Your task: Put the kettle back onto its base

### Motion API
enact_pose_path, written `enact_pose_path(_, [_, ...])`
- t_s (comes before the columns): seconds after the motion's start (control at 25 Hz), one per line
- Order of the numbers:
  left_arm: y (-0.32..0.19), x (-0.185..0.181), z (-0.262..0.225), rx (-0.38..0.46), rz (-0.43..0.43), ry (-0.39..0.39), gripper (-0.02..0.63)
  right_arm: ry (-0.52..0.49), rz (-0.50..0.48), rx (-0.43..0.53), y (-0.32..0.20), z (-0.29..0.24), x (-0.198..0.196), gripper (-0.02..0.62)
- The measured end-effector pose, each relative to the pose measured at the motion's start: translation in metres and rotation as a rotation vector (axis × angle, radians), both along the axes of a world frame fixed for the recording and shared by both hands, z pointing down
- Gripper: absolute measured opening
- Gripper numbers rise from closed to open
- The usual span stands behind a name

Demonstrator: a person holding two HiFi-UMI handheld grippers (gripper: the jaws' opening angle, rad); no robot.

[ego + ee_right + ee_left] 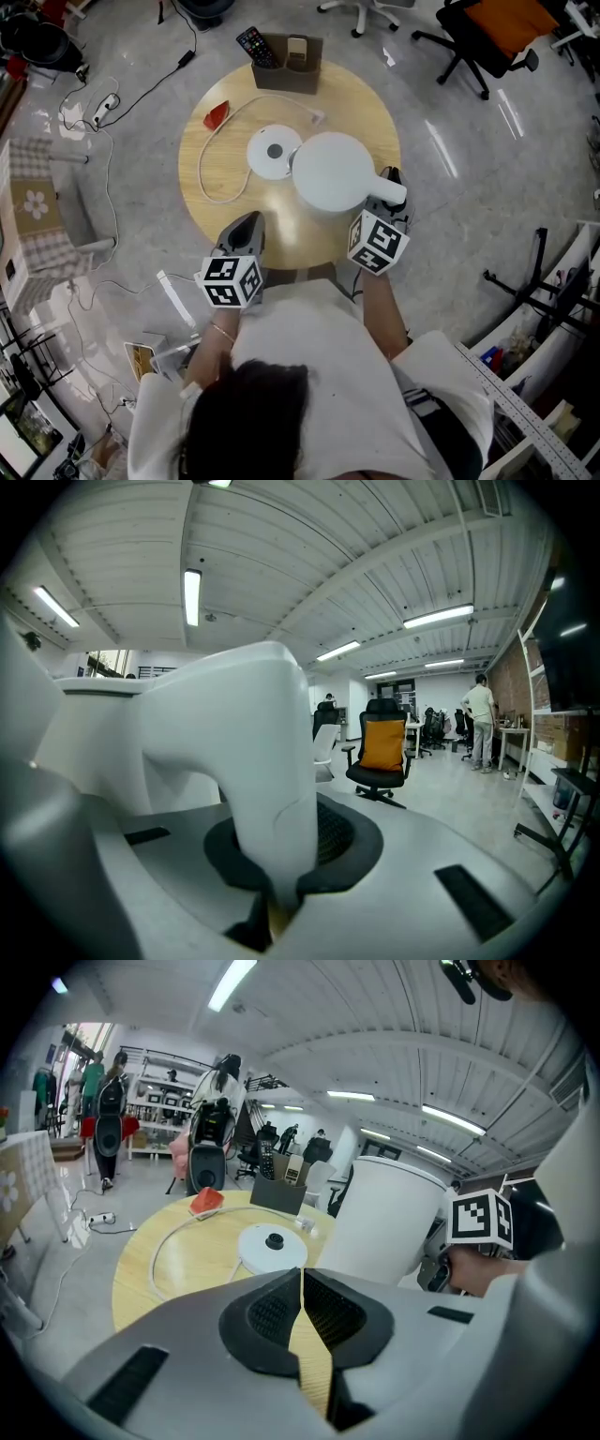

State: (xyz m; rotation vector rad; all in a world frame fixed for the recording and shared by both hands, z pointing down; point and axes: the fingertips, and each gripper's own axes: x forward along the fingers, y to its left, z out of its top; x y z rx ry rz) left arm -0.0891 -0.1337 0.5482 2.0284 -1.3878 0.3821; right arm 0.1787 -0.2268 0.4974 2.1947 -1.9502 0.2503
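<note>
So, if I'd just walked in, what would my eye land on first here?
The big white kettle over the round wooden table, with the right gripper shut on its handle. Just left of it lies its round white base, still bare. The left gripper hovers shut and empty at the table's near edge.

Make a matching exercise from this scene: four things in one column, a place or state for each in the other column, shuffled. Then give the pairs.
Things
1. kettle
2. base
3. left gripper
4. right gripper

Places or states
A. shut on the kettle's handle
B. jaws together, nothing between them
C. on the table, nothing on top of it
D. beside the base, not on it

Pairs: 1-D, 2-C, 3-B, 4-A
</note>
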Motion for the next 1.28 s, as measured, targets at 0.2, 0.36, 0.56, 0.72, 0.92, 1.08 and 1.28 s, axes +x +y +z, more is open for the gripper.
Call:
enact_pose_path(0.2, [0.001, 0.001, 0.0, 0.002, -0.001, 0.006, 0.032, -0.06, 0.01, 0.011, 0.002, -0.007, 0.001, 0.034])
enact_pose_path(0.36, [0.0, -0.003, -0.001, 0.002, -0.017, 0.017, 0.032, -0.065, -0.012, 0.048, -0.007, -0.023, -0.005, 0.034])
enact_pose_path(0.56, [0.001, -0.009, -0.002, 0.002, -0.047, 0.042, 0.032, -0.078, -0.029, 0.076, -0.014, -0.044, -0.013, 0.034])
enact_pose_path(0.72, [0.002, -0.017, -0.002, -0.004, -0.086, 0.07, 0.032, -0.093, -0.055, 0.099, -0.024, -0.059, -0.022, 0.034])
enact_pose_path(0.92, [0.004, -0.027, -0.001, -0.008, -0.122, 0.083, 0.032, -0.068, -0.089, 0.092, -0.032, -0.07, -0.04, 0.038])
enact_pose_path(1.08, [0.006, -0.034, 0.0, -0.014, -0.169, 0.108, 0.032, -0.091, -0.108, 0.078, -0.04, -0.069, -0.051, 0.038])
enact_pose_path(1.28, [0.005, -0.042, -0.001, -0.012, -0.2, 0.125, 0.032, -0.075, -0.135, 0.077, -0.052, -0.071, -0.066, 0.038])
